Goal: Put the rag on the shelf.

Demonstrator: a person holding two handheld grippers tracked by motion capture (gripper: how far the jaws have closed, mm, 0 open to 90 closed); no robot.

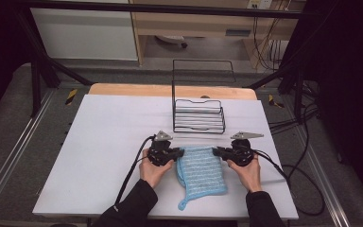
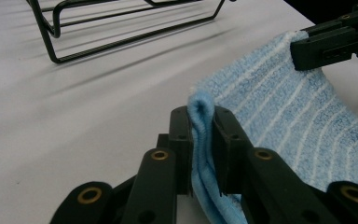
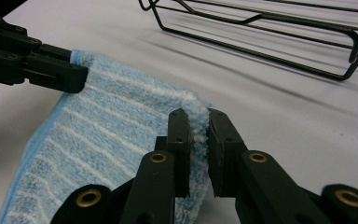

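On the white tabletop (image 1: 104, 156), the left gripper (image 1: 181, 152) and right gripper (image 1: 214, 151) each pinch a far corner of the blue striped terry cloth (image 1: 201, 172). Beyond stands a black wire rack (image 1: 198, 116), then grey floor (image 1: 9, 123).

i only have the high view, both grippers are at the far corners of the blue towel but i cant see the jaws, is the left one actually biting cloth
Observer: Yes. In the left gripper view the left gripper has a folded edge of the blue towel pinched between its jaws.
Operator: and the right one
Observer: Same. In the right gripper view the right gripper is shut on the fuzzy top edge of the towel at its corner.
Operator: is the cloth between them tight or slack
Observer: Slightly slack. From the left gripper view the towel dips in a shallow curve between the two grippers.
Operator: anything close in front
Observer: The black wire rack stands just beyond on the white table, apart from the towel.
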